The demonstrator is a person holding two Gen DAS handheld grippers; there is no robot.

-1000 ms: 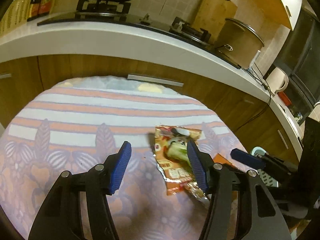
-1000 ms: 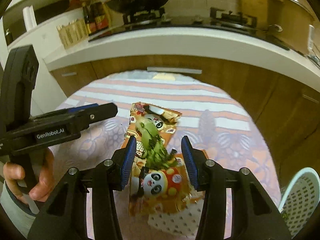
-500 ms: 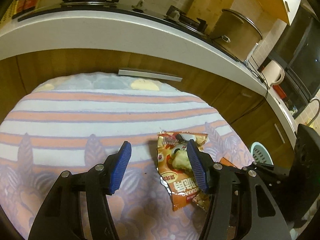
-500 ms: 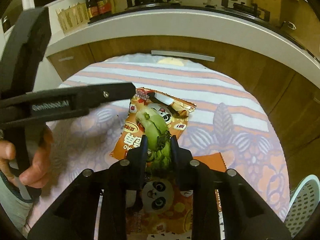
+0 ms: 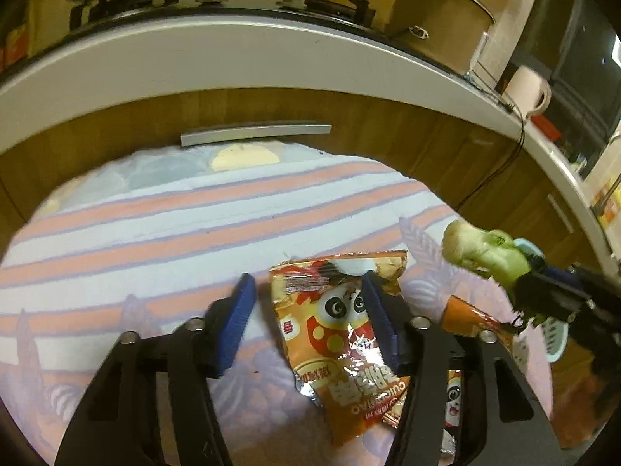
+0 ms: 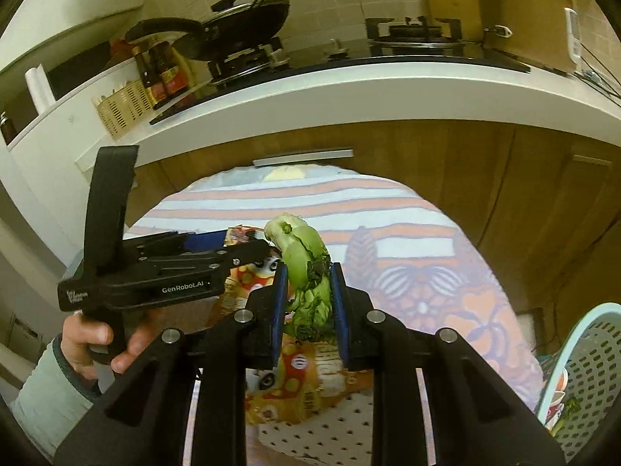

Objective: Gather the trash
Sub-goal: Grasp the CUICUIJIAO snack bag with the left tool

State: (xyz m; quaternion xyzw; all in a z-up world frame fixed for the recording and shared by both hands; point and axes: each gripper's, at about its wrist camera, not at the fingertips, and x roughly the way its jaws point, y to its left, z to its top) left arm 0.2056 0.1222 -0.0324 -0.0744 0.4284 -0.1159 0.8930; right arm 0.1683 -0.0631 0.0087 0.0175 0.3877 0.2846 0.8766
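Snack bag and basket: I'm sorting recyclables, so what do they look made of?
Snack bag: seemingly metallised plastic film, glossy; its torn edge shows crinkled silver foil. Basket: apparently moulded plastic, pale blue, matte, with a regular grid of holes. The vegetable scrap in the right gripper is organic.

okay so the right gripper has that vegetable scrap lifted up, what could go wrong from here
The right gripper pinches only the leafy end of the vegetable scrap, so the heavy stalk could tear free and drop short of the basket. The open left gripper straddles the snack wrapper, whose slippery foil might slide out.
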